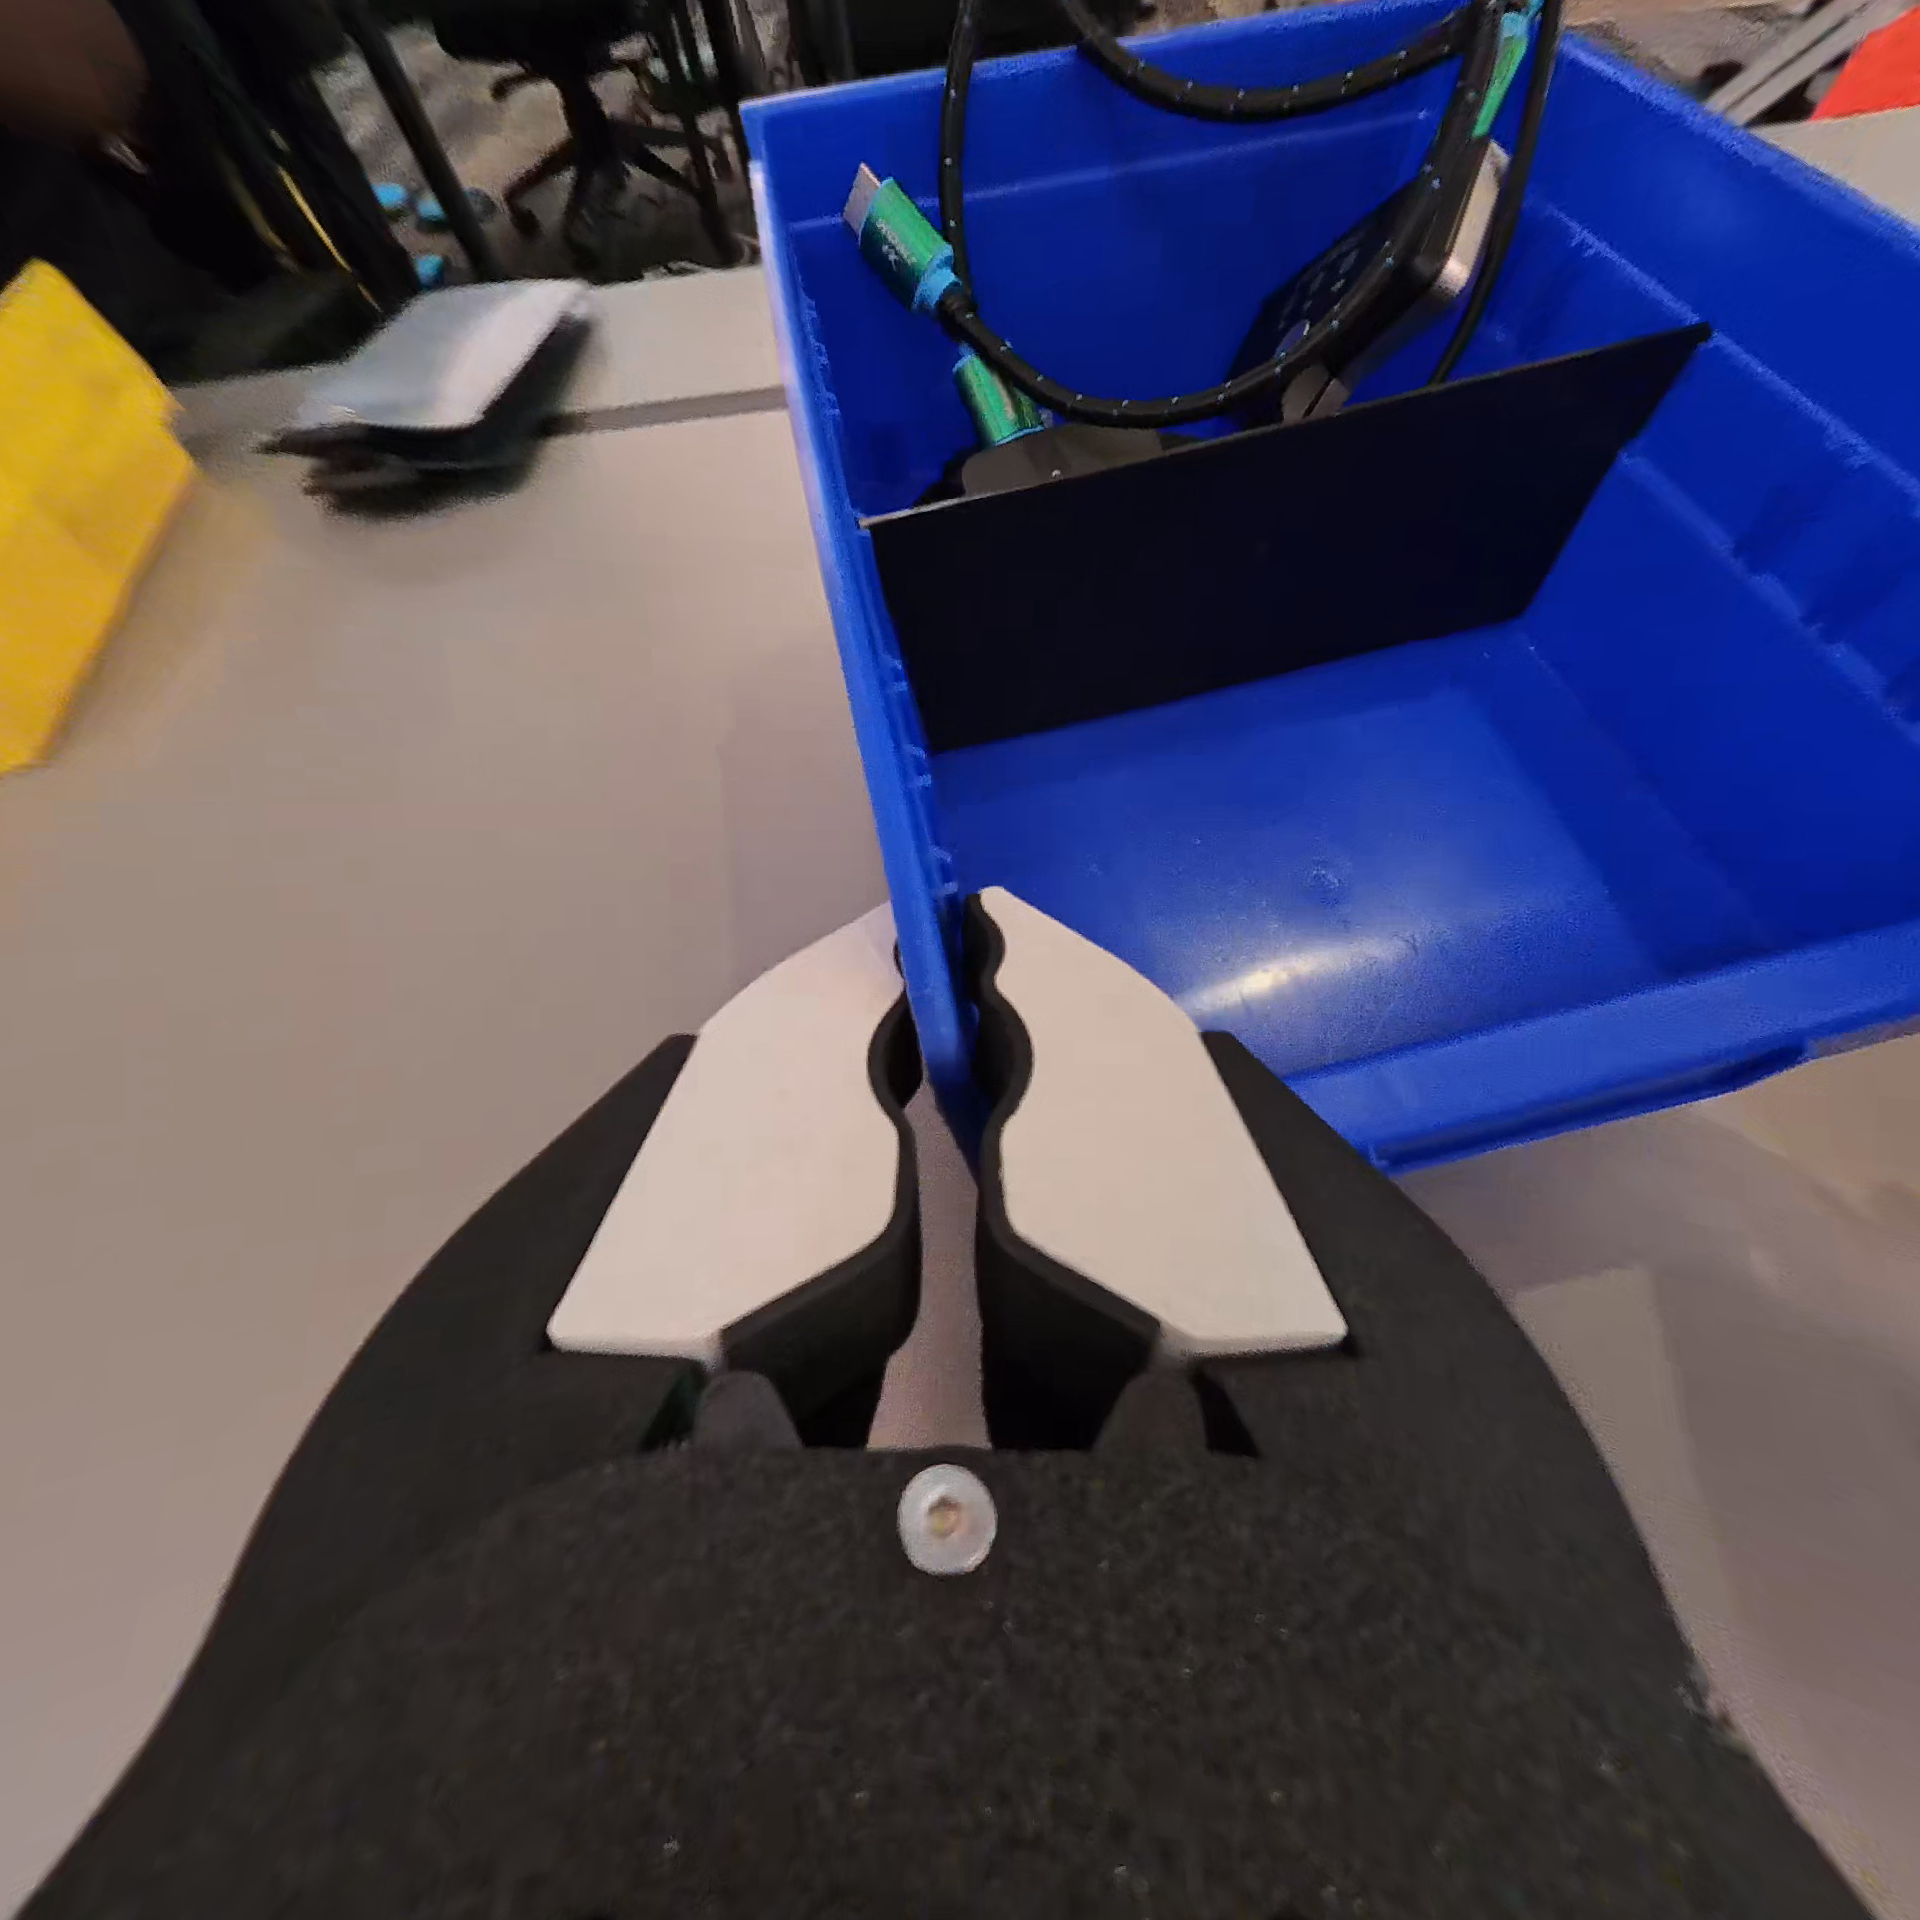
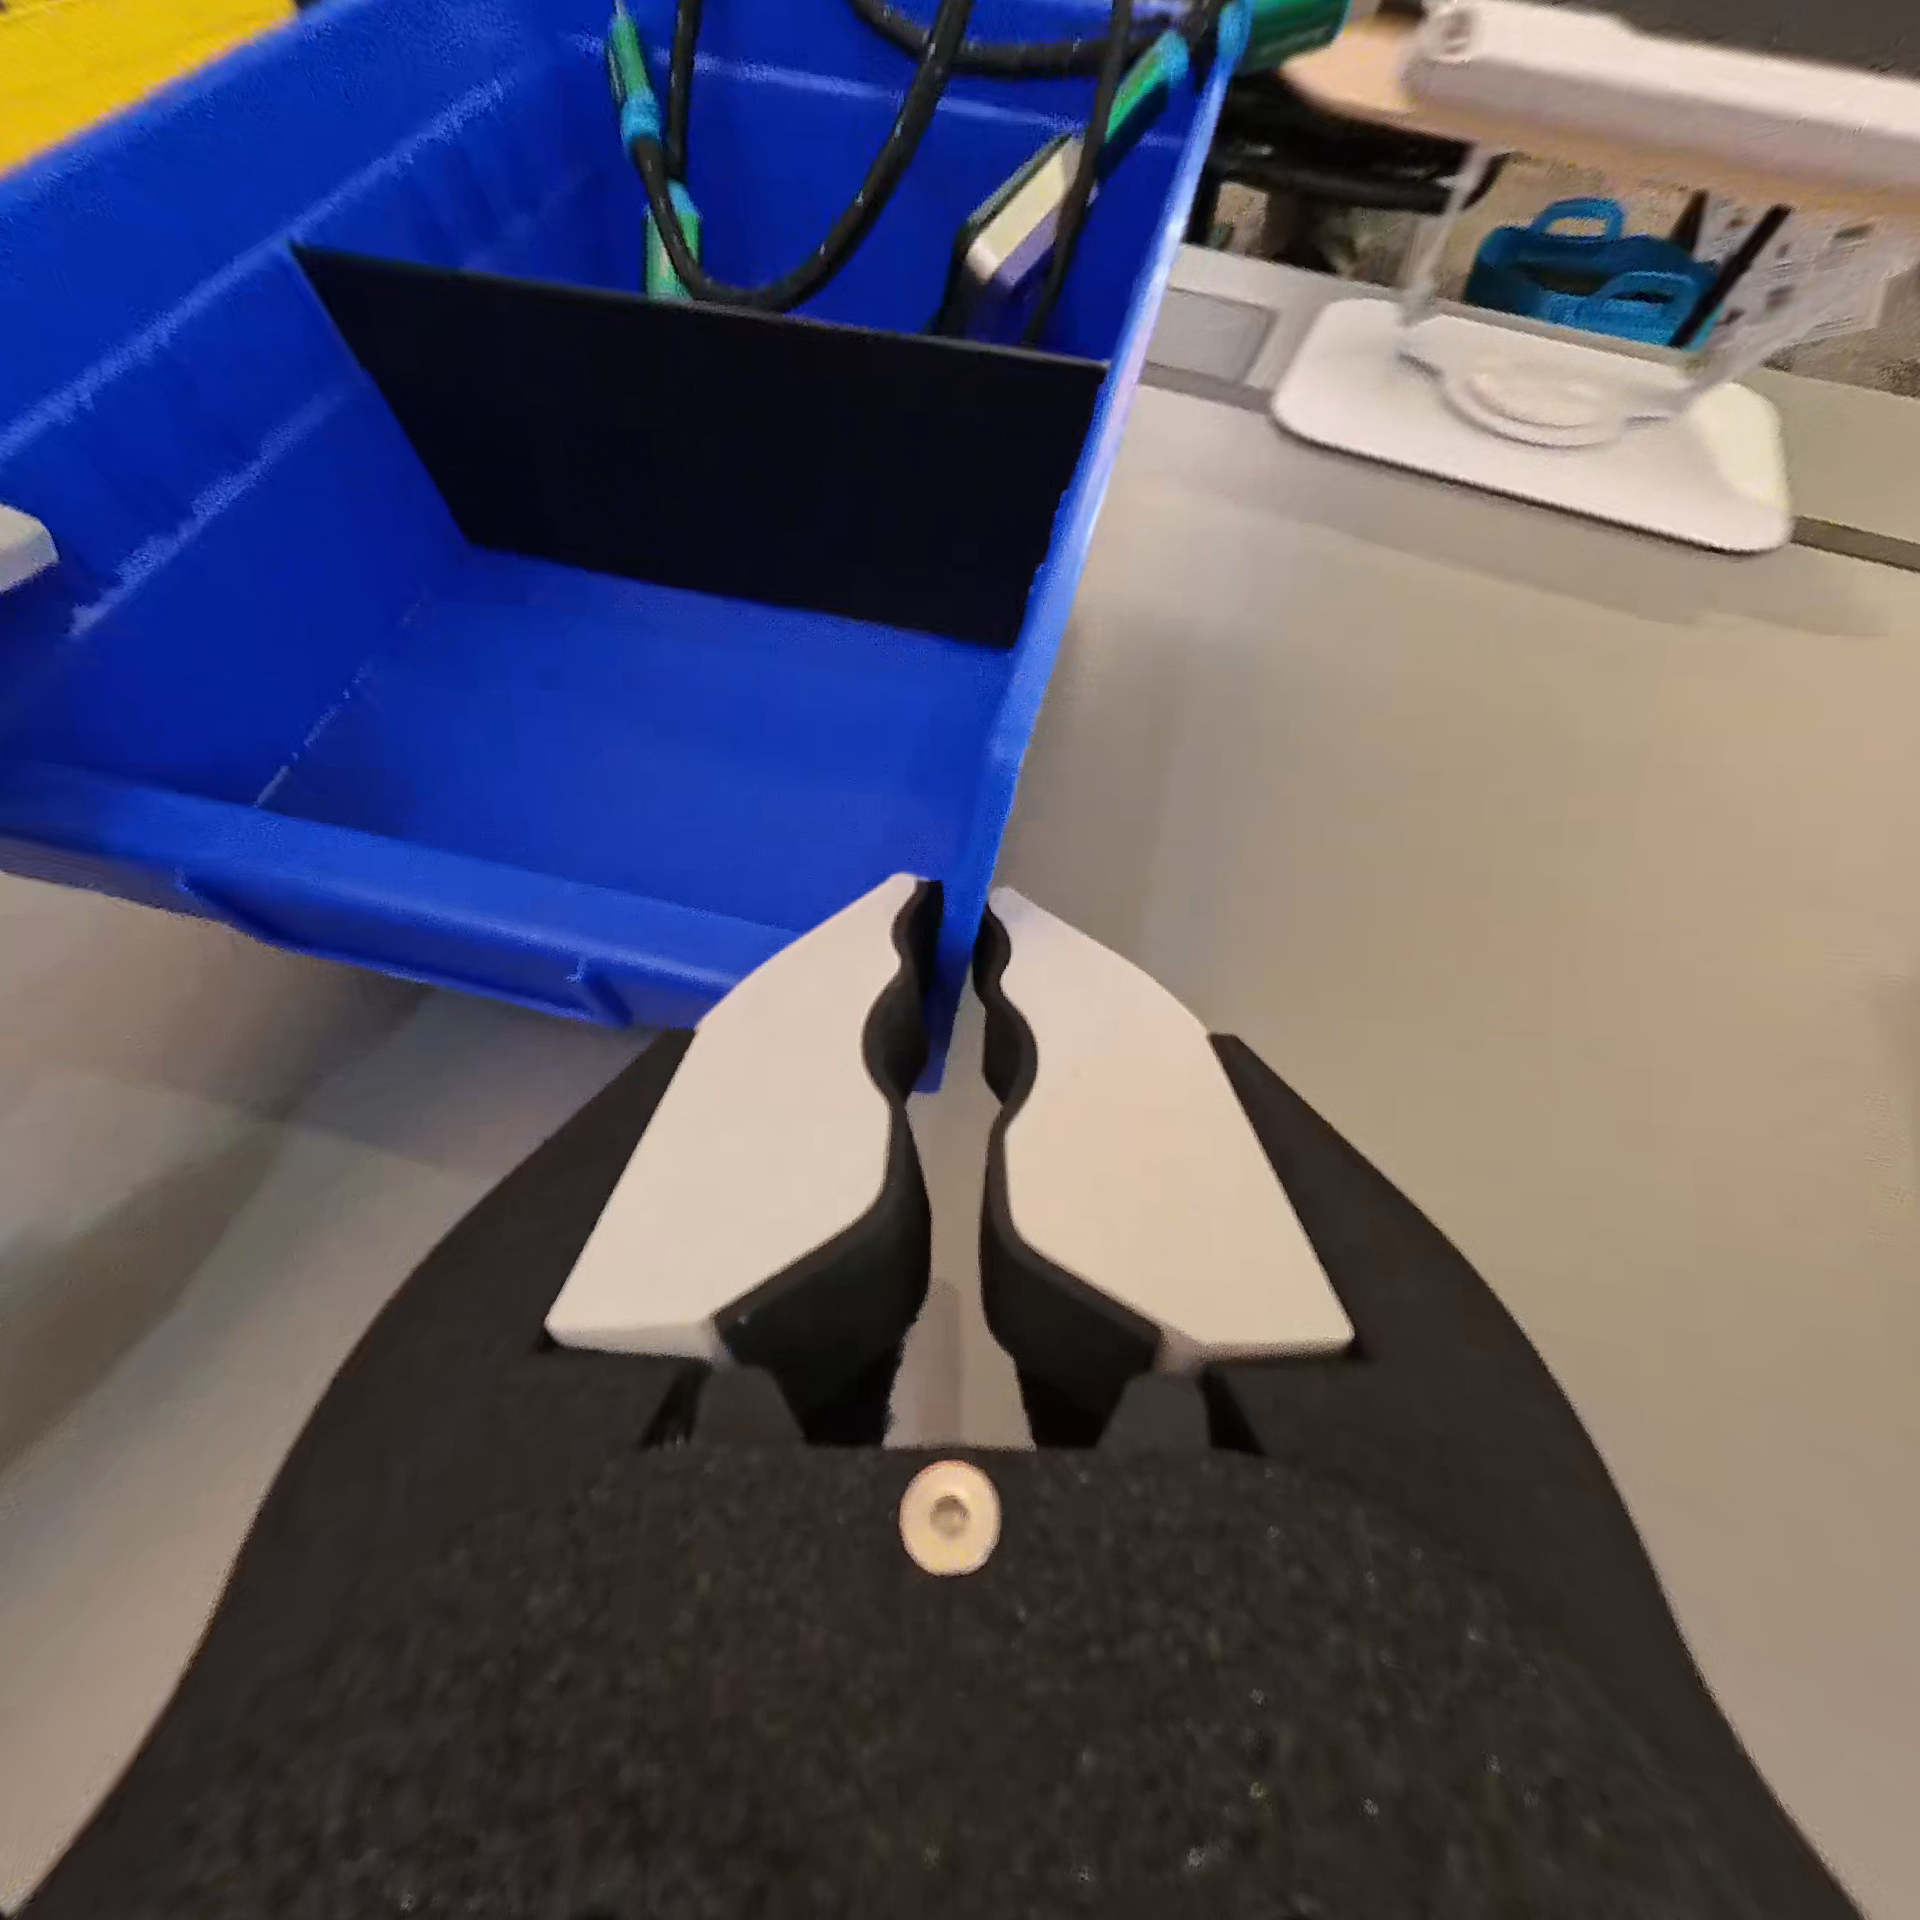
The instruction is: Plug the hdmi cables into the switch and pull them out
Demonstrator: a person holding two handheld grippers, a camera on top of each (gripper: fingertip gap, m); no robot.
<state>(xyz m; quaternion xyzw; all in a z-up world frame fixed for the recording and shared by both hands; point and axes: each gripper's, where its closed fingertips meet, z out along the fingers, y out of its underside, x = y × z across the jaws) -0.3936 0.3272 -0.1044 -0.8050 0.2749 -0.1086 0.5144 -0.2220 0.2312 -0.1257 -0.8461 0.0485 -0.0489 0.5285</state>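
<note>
Both grippers, left (image 1: 940, 925) and right (image 2: 951, 904), clamped on bin (image 1: 1351, 883) walls; cables (image 1: 1039, 353) and switch (image 1: 1444, 249) loose in far compartment, apparently no plugging begun.

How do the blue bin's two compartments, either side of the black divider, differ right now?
The near compartment of the blue bin shows only bare floor; the far compartment holds the braided HDMI cables with green plugs, plus the switch. The near one lies by both grips: the left hand-held gripper and right hand-held gripper each pinch a side wall there. Both share the black divider.
</note>
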